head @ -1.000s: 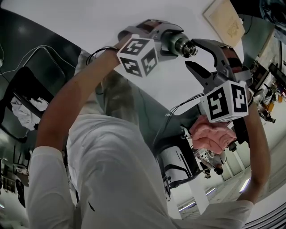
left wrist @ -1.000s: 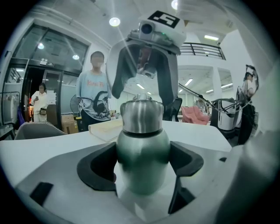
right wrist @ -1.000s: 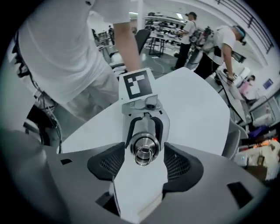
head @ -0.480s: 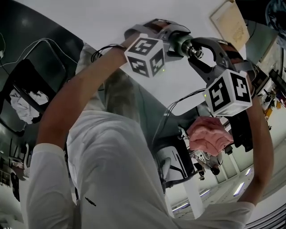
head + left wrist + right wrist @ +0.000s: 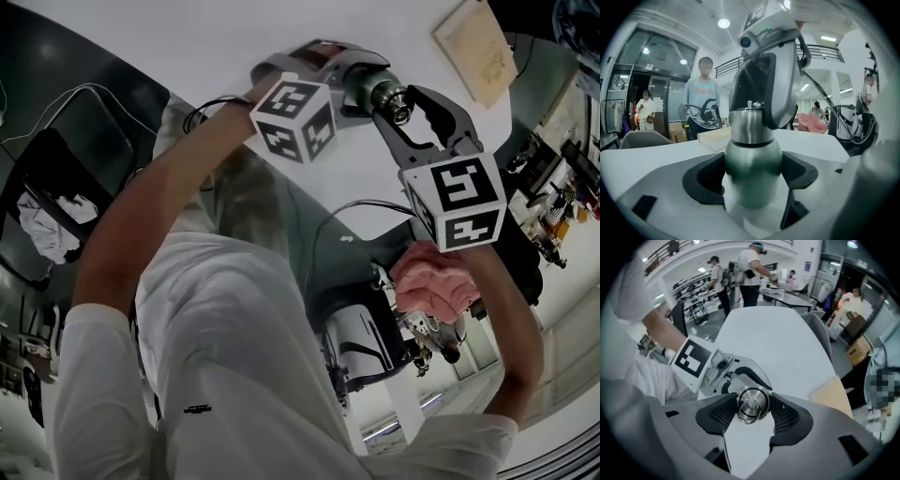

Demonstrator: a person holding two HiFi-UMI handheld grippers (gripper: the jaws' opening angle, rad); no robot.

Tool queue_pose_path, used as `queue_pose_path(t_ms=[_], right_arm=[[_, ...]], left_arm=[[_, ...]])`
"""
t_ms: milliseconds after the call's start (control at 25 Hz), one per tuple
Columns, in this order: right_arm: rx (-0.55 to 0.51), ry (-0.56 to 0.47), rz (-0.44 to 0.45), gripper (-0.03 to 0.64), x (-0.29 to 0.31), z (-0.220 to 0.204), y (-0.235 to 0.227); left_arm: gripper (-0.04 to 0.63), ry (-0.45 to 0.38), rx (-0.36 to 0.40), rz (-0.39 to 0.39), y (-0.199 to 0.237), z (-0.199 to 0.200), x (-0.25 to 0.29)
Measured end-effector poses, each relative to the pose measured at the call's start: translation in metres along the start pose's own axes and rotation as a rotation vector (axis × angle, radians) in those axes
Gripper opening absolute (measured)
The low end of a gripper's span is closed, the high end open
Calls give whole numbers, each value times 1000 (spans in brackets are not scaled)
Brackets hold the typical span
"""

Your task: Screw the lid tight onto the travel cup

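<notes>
- Held aloft over the white table: travel cup, clamped round its belly by left gripper.
- Just been closing from the right onto the lid: right gripper, 2 pads pressing its sides.
- Probably stiff, light, slick steel; best gripped squarely at lid's rim.

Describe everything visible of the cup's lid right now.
The lid looks like brushed steel: a short round cap with a small knob and a wire ring on top. It sits on the neck of the travel cup, a dark seam between them. The right claw, whose jaws have just been closing, presses its ribbed dark pads on both sides of it. The left claw grips the cup's body.
</notes>
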State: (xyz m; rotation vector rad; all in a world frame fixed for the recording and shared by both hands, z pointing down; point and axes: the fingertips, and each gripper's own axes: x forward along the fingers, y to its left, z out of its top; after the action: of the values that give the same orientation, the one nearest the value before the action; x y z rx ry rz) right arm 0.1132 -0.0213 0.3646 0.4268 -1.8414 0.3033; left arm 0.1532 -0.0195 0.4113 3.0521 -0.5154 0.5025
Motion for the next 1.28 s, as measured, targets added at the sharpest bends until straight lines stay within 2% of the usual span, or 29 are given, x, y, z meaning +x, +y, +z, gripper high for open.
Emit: queue_pose_path(t_ms=[80, 160, 240, 360, 480, 600, 800, 880, 1040, 1080, 1160, 1280], right_arm=[[82, -32, -35, 225, -1, -1, -1], [60, -34, -34, 225, -2, -3, 2], [-7, -24, -17, 262, -4, -3, 7], [-126, -25, -2, 268, -11, 2, 11], [-262, -16, 57, 268, -18, 6, 20], [-454, 15, 110, 268, -23, 6, 23], [-937, 111, 176, 268, -21, -7, 23], [-1055, 141, 209, 268, -14, -14, 23], [-1269, 129, 208, 268, -3, -18, 20], [-1297, 125, 213, 253, -3, -20, 21], [-1279, 122, 216, 249, -3, -19, 20], [-1118, 105, 197, 249, 1, -12, 20]], left_arm=[[359, 1, 0, -2, -2, 0, -1], [359, 1, -5, -7, -4, 0, -1], [359, -2, -8, -9, -4, 1, -1], [359, -7, -4, -9, -3, 1, 0], [359, -3, -8, -11, -3, -1, -2], [359, -2, -3, -13, -2, -1, -3], [359, -10, -8, -14, -5, 3, -3], [359, -6, -10, -15, -7, 2, -3], [359, -1, -3, -19, -4, 3, 0], [359, -3, -6, -21, -5, 4, 1], [359, -5, -5, -21, -4, 3, 1], [359, -2, -4, -13, -1, 1, -1]])
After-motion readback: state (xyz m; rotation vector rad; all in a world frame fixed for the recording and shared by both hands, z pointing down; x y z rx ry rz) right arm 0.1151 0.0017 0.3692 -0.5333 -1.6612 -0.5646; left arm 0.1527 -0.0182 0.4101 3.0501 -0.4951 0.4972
